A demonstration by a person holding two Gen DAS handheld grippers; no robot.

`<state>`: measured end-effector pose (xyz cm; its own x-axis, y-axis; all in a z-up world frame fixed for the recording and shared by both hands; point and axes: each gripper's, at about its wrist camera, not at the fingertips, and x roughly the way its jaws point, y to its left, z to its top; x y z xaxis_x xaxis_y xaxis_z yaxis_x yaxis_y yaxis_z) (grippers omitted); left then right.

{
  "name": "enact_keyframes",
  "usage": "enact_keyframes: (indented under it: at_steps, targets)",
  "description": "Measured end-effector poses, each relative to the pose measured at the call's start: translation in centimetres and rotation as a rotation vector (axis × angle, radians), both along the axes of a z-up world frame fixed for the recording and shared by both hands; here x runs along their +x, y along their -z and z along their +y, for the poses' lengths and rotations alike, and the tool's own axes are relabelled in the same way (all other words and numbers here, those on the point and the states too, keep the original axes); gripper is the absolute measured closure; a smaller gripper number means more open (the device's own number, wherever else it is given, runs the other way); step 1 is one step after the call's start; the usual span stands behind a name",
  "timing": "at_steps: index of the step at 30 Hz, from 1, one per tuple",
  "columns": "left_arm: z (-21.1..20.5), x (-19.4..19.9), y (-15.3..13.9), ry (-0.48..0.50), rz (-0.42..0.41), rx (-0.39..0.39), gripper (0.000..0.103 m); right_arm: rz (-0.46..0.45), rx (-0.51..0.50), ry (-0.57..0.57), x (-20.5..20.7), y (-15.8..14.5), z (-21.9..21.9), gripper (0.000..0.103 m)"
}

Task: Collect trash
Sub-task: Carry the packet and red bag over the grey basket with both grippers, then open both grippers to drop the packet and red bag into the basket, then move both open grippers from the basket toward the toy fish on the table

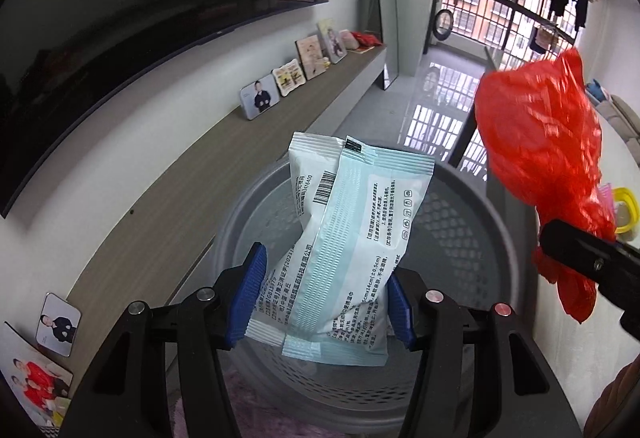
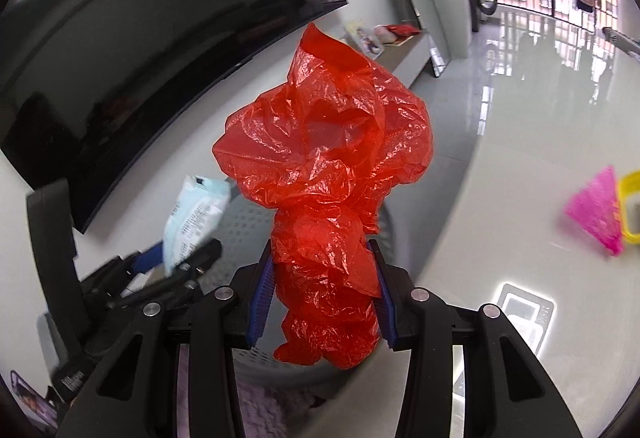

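Left gripper (image 1: 326,298) clamped by its blue pads on the lower half of a pale blue wet-wipe packet (image 1: 348,238), held directly over the open mouth of the grey perforated basket (image 1: 472,238); right gripper (image 2: 324,298) pinched on the lower bunch of a crumpled red plastic bag (image 2: 324,166), just beside the basket rim toward the white table, with part of the basket showing below and behind it. Taken largest first: basket, rigid and wide-mouthed, apparently empty below the packet, likely an easy target needing no handling of its own. Red plastic bag next: thin film, nearly weightless by the look of it, springy and prone to billow, catch air and drift on release; best gripped low at the gathered neck, as now, with the loose crown left free; probably slick between pads, so worth a firm squeeze and a release well inside the rim. Wet-wipe packet smaller: sealed, soft and somewhat pudgy, bending slightly at the waist under the pinch; glossy wrapper likely slippery, contents giving modest weight, so should drop straight; nothing fragile about it. Grip across the narrow width near one end looks secure, flat crimped seam offering a fair alternative hold. Beyond the basket on the table, well apart, a pink wrapper (image 2: 598,214) touching a yellow container (image 2: 632,206), possibly awaiting collection.
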<state>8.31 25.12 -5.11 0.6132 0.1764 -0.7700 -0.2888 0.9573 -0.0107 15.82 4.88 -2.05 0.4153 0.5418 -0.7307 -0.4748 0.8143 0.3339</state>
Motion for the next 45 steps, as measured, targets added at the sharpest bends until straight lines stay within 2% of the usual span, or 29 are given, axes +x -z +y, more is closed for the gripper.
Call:
enact_keyframes:
  at_steps: [4, 9, 16, 18, 20, 22, 45]
  targets:
    - [1.3, -0.2, 1.1, -0.015, 0.025, -0.008, 0.048, 0.034, -0.024, -0.047, 0.6, 1.5, 2.0, 0.061]
    - [2.2, 0.2, 1.8, -0.013, 0.037, -0.009, 0.048, 0.073, -0.07, -0.058, 0.8, 2.9, 2.1, 0.061]
    - [2.7, 0.4, 2.3, -0.004, 0.045, -0.003, 0.047, 0.07, -0.091, -0.076, -0.5, 4.2, 4.1, 0.059]
    - [2.8, 0.5, 2.3, -0.003, 0.043, -0.007, 0.04, 0.073, -0.09, -0.078, -0.4, 4.0, 4.0, 0.056]
    - [2.8, 0.4, 2.1, -0.005, 0.034, -0.003, 0.03, 0.066, -0.076, -0.071, 0.3, 4.1, 4.0, 0.039]
    - [2.8, 0.3, 1.9, -0.003, 0.025, 0.003, 0.028, 0.049, -0.072, -0.064, 0.0, 3.9, 3.9, 0.036]
    - [3.3, -1.3, 1.5, -0.052, 0.043, 0.012, 0.023, -0.001, -0.062, -0.007, -0.3, 4.1, 2.7, 0.035]
